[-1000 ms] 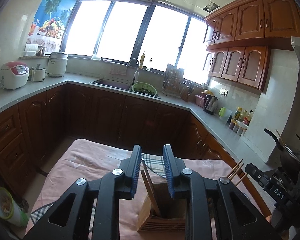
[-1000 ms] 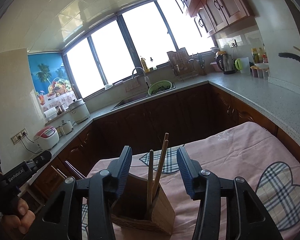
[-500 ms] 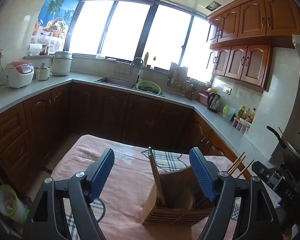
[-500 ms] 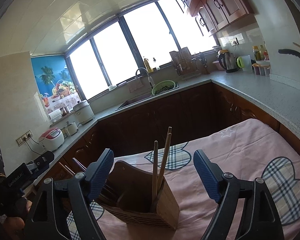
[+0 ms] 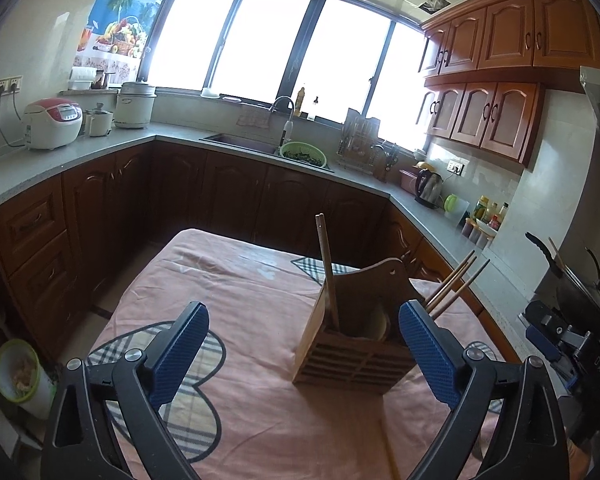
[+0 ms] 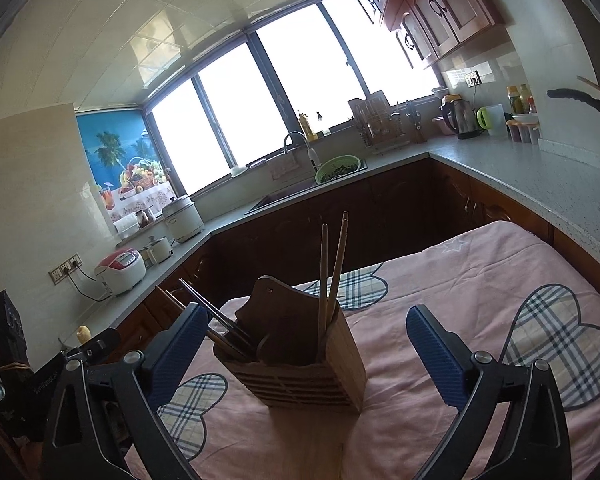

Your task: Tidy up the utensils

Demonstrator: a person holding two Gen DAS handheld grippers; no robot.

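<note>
A wooden utensil holder (image 5: 356, 336) stands on the pink tablecloth (image 5: 244, 280). It holds wooden chopsticks: one upright (image 5: 327, 268) at its left side and several leaning out at its right (image 5: 454, 284). My left gripper (image 5: 304, 356) is open and empty, just in front of the holder. In the right wrist view the holder (image 6: 300, 356) shows two upright chopsticks (image 6: 332, 268) and several leaning left (image 6: 208, 312). My right gripper (image 6: 304, 356) is open and empty, with the holder between its jaws and a little beyond them.
A loose chopstick (image 5: 390, 452) lies on the cloth near the left gripper. Brown cabinets and a grey counter (image 5: 100, 148) run around the table, with a sink (image 5: 244, 142), a rice cooker (image 5: 52, 122) and a kettle (image 5: 428, 188). The other gripper (image 5: 560, 340) shows at the right.
Both grippers have opened wide and pulled back from the holder. The chopsticks they held now stand in the holder.
</note>
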